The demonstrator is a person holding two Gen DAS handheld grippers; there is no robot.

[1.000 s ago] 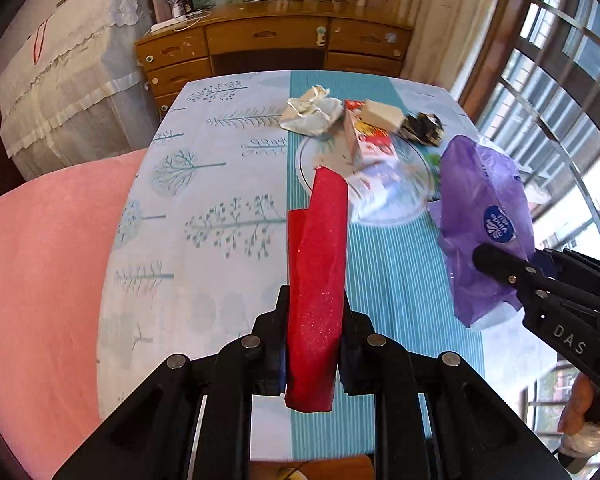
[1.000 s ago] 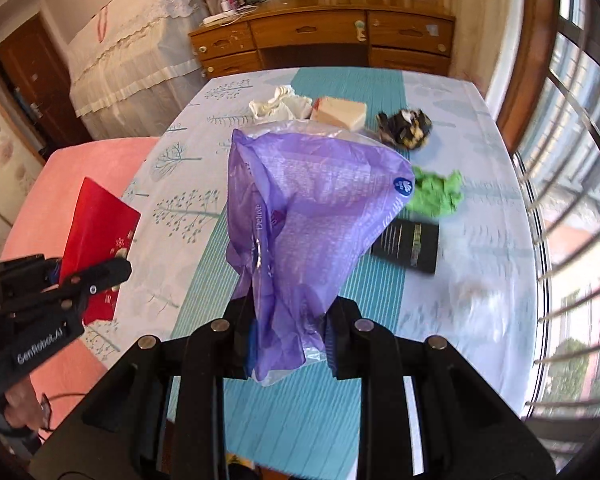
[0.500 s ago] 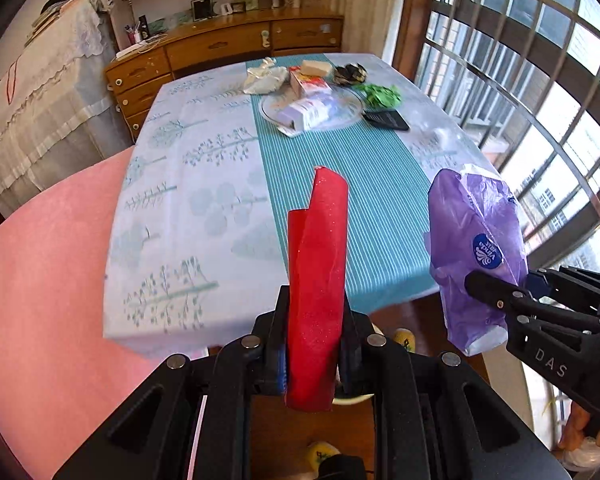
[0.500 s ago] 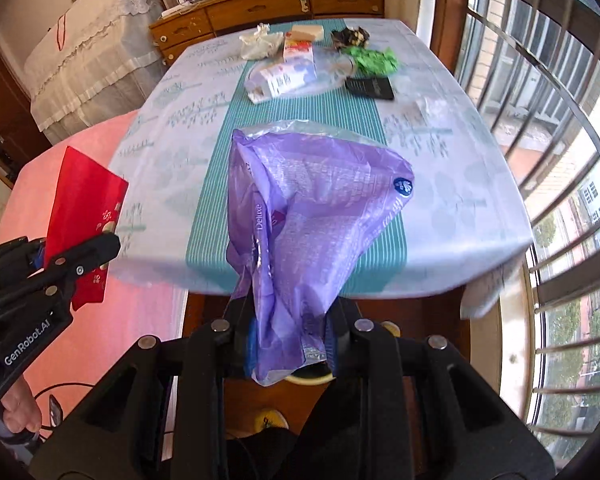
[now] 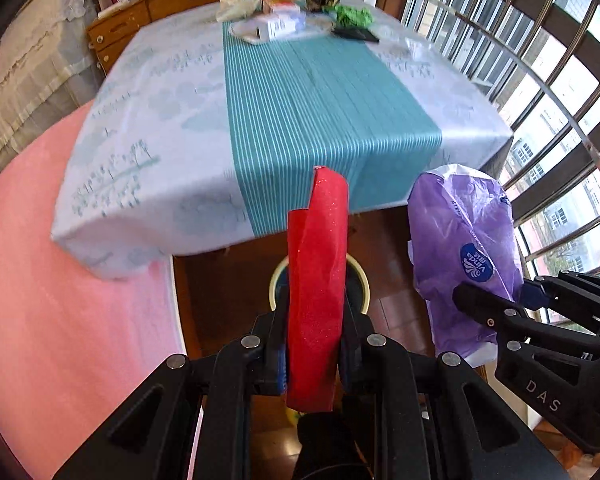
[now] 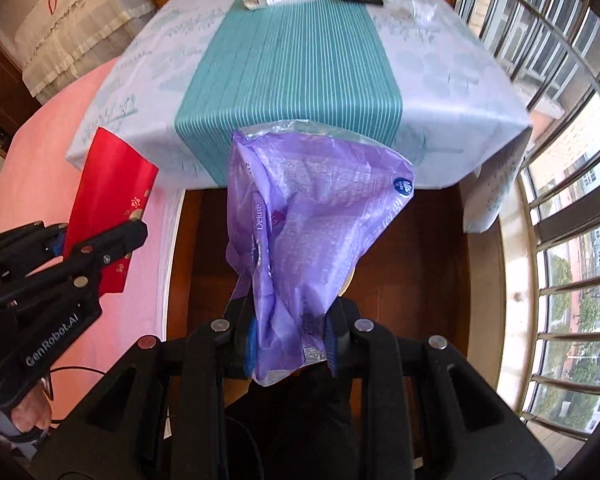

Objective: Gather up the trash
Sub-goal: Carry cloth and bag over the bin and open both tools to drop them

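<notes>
My left gripper is shut on a red glittery envelope, held upright over the floor in front of the table; it also shows in the right wrist view. My right gripper is shut on a crumpled purple tissue wrapper, seen to the right in the left wrist view. A round bin with a cream rim stands on the floor just below and behind the envelope, mostly hidden by it. More trash lies at the table's far end.
The table with a teal-striped cloth lies ahead. A pink seat is on the left. Dark wooden floor lies below. Barred windows run along the right. A wooden dresser stands behind the table.
Both grippers have pulled back from over the table and lowered, each keeping its item. The table edge, the floor and the bin have come into view below.
</notes>
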